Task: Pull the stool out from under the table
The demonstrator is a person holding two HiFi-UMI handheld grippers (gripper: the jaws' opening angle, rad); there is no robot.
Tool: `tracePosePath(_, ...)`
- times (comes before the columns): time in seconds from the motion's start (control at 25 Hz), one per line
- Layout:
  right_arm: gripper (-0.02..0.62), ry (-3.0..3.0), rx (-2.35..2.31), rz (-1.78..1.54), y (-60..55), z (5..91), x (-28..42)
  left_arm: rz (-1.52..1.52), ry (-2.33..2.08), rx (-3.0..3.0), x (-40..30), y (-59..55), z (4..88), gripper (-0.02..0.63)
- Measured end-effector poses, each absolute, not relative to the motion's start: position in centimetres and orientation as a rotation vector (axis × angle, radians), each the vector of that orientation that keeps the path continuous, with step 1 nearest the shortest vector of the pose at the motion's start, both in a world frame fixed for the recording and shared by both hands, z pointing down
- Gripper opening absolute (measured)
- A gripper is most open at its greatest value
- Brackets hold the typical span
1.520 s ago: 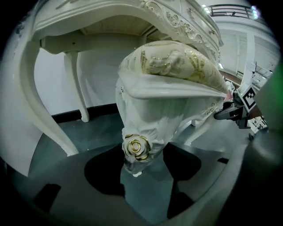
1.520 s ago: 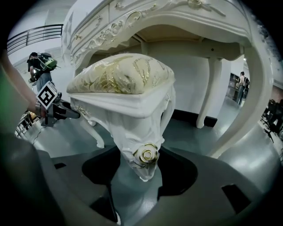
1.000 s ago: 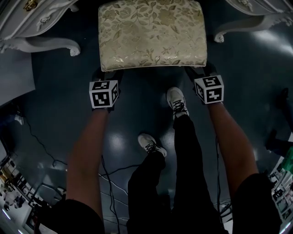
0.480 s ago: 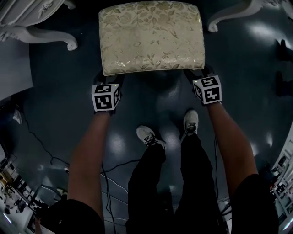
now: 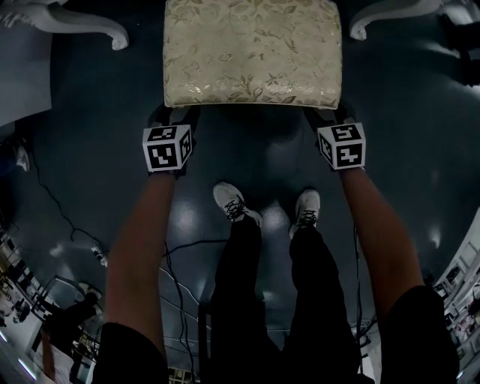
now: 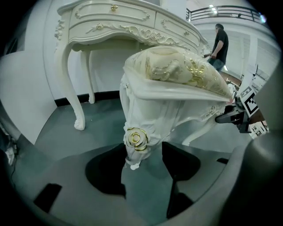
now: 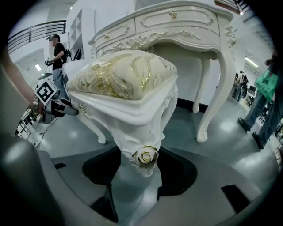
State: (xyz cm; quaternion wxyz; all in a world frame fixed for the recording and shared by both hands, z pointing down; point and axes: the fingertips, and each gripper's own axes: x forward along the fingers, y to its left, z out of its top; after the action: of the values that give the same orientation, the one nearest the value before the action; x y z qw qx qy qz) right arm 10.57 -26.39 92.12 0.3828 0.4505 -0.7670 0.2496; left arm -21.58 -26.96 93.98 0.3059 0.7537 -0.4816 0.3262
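Under the stool (image 5: pixel 251 52), left gripper (image 6: pixel 143 146) and right gripper (image 7: pixel 139 148) fingers clamp its legs.

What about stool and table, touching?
Apart. The right gripper view shows bare floor between the stool and the table legs behind it.

Bench legs (image 5: pixel 82 19) flank stool (image 5: pixel 251 52) far corners; open floor (image 5: pixel 90 150) either side; feet (image 5: pixel 234 202) close behind, between arms.
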Motion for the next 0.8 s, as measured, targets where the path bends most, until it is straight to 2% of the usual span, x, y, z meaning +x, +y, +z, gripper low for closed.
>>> tracePosePath(0.8, 0.281, -1.935, 1.073, 0.656, -26.2, 91.9, 11.2, 0.887, -1.289, 1.884, -21.2, -25.0, 94.3, 0.247)
